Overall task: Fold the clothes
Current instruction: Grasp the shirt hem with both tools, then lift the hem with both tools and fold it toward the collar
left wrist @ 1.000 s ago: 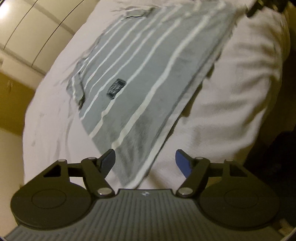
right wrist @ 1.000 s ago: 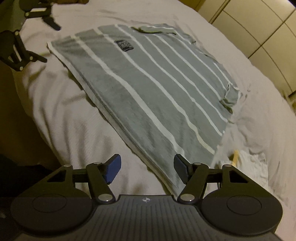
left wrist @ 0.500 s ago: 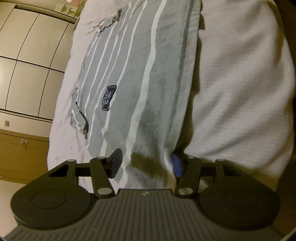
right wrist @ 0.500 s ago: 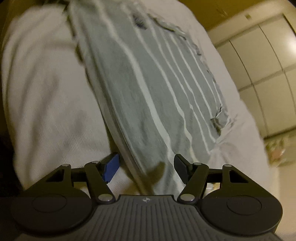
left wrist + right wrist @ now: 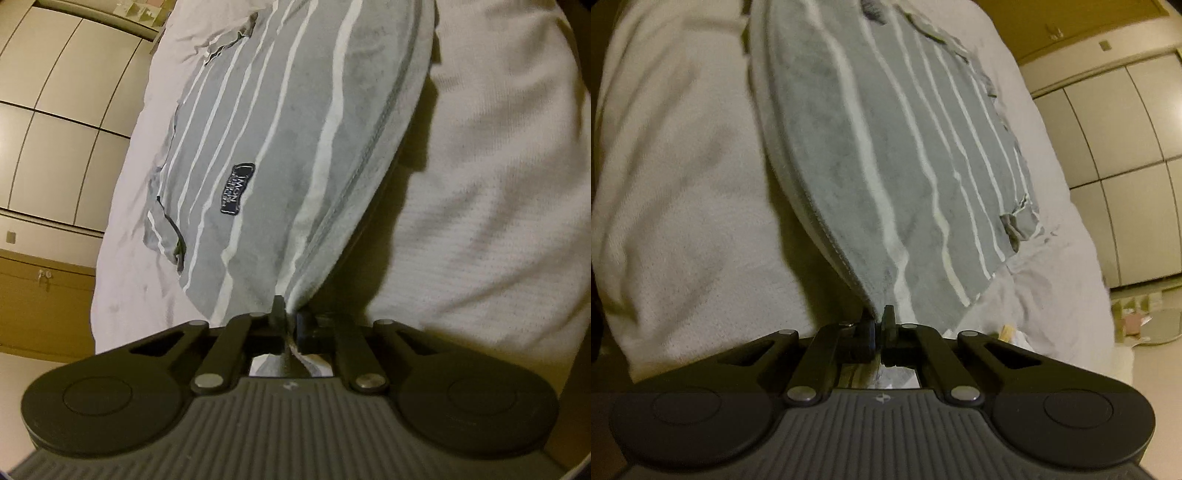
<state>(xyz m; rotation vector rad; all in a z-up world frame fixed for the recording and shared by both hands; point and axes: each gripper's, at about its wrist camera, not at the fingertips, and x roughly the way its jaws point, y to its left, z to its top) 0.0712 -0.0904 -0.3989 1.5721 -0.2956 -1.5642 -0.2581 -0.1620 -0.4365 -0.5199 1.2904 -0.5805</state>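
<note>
A grey T-shirt with thin white stripes lies spread on a white bed, a dark logo patch on its front. In the left wrist view my left gripper is shut on the shirt's near hem corner, and the cloth rises in a fold from the pinch. In the right wrist view the same striped shirt stretches away, and my right gripper is shut on the other hem corner. A short sleeve shows at the right edge, another sleeve at the left.
The white bedcover runs under and beside the shirt, with the bed edge close to both grippers. Cream wardrobe doors stand beyond the bed, and again wardrobe doors. A wooden cabinet is low at the left. Small items lie on the floor.
Both grippers moved down to the shirt's near hem and went from open to shut on its two corners. The hem now lifts off the bedcover.
</note>
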